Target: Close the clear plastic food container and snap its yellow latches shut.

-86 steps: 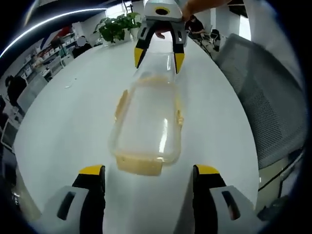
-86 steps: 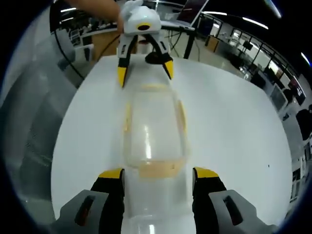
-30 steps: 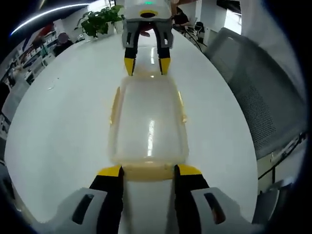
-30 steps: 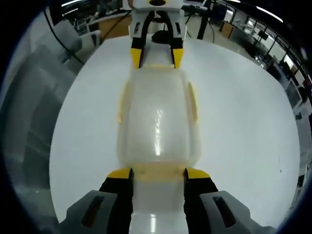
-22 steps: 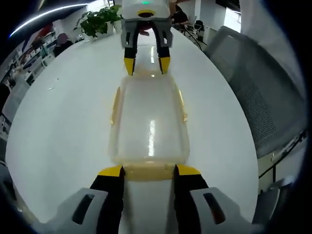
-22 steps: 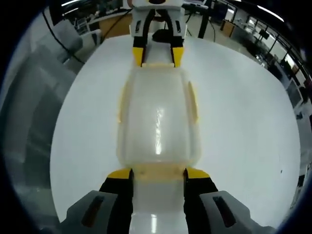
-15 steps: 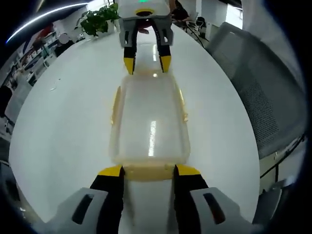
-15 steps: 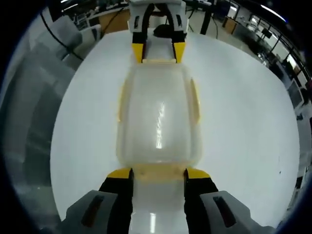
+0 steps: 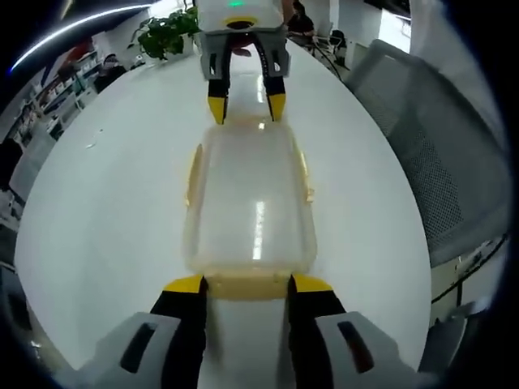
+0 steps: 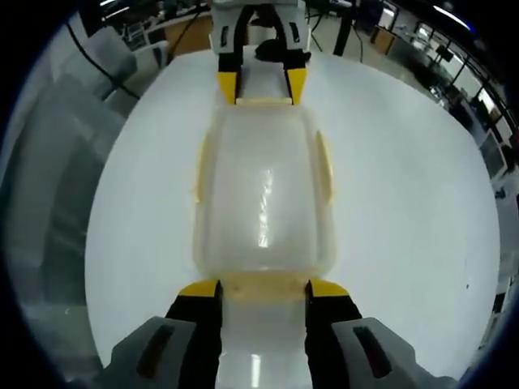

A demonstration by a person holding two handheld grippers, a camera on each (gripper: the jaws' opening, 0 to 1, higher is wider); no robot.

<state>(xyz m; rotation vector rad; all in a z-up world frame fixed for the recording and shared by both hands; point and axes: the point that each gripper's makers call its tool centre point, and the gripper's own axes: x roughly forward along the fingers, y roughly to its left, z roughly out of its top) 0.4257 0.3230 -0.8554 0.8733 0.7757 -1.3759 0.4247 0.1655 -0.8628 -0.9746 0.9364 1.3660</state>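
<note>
The clear plastic container [image 9: 247,203] lies lengthwise on the white table [image 9: 105,203] with its lid down. My left gripper [image 9: 247,285] is narrowed onto the yellow latch [image 9: 247,287] at the near end, jaw tips touching both its sides. At the far end my right gripper [image 9: 243,107] straddles the opposite latch. In the right gripper view the container [image 10: 263,194] runs away from me; my right gripper [image 10: 263,288] holds its near yellow latch [image 10: 263,285], and the left gripper [image 10: 262,87] is at the far end. Yellow side latches [image 9: 193,174] [image 10: 326,166] lie along the long walls.
A grey mesh chair [image 9: 430,146] stands just past the table edge on the right of the left gripper view, seen as a chair [image 10: 49,162] on the left of the right gripper view. A potted plant [image 9: 166,32] sits at the far table end. Bare tabletop surrounds the container.
Since 2.9 s ago both grippers closed in on the container's ends, and their jaws narrowed onto the end latches. Over the last second almost nothing has moved.
</note>
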